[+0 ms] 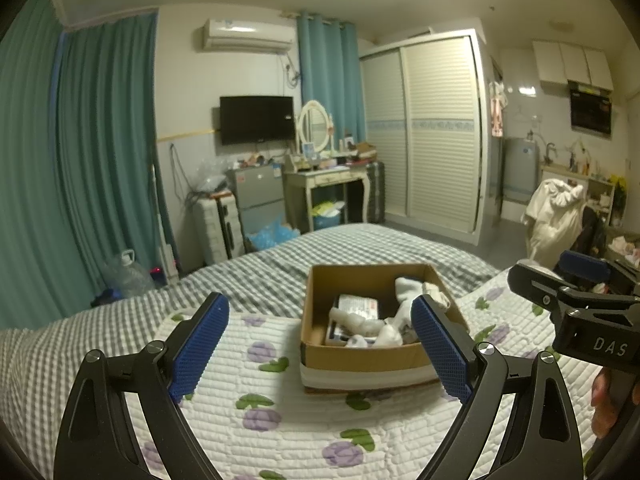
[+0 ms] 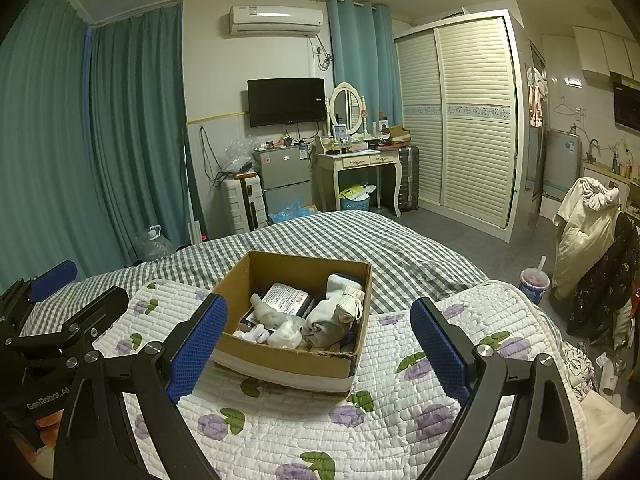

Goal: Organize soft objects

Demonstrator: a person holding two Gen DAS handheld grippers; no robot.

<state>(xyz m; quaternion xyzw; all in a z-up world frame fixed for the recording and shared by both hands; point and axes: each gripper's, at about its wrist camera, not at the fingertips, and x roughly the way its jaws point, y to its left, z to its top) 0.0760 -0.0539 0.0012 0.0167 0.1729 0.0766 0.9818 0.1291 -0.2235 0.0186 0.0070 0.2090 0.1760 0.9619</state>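
Observation:
A brown cardboard box [image 1: 320, 350] [image 2: 280, 356] stands on a white quilt with purple flowers [image 1: 280, 408] [image 2: 380, 420] on the bed. Several white and grey socks [image 1: 416, 292] [image 2: 332, 312] and a flat printed packet [image 1: 358, 306] [image 2: 286, 298] lie inside it. My left gripper [image 1: 320, 346] is open and empty, held above the quilt just in front of the box. My right gripper [image 2: 318, 346] is open and empty, also just in front of the box. Each gripper shows at the edge of the other's view.
The bed has a grey checked sheet [image 1: 280, 264] [image 2: 360, 236] beyond the quilt. A drink cup with a straw [image 2: 534, 282] stands off the bed's right side near a chair with a white garment [image 2: 584, 228]. A dresser, fridge and wardrobe line the far wall.

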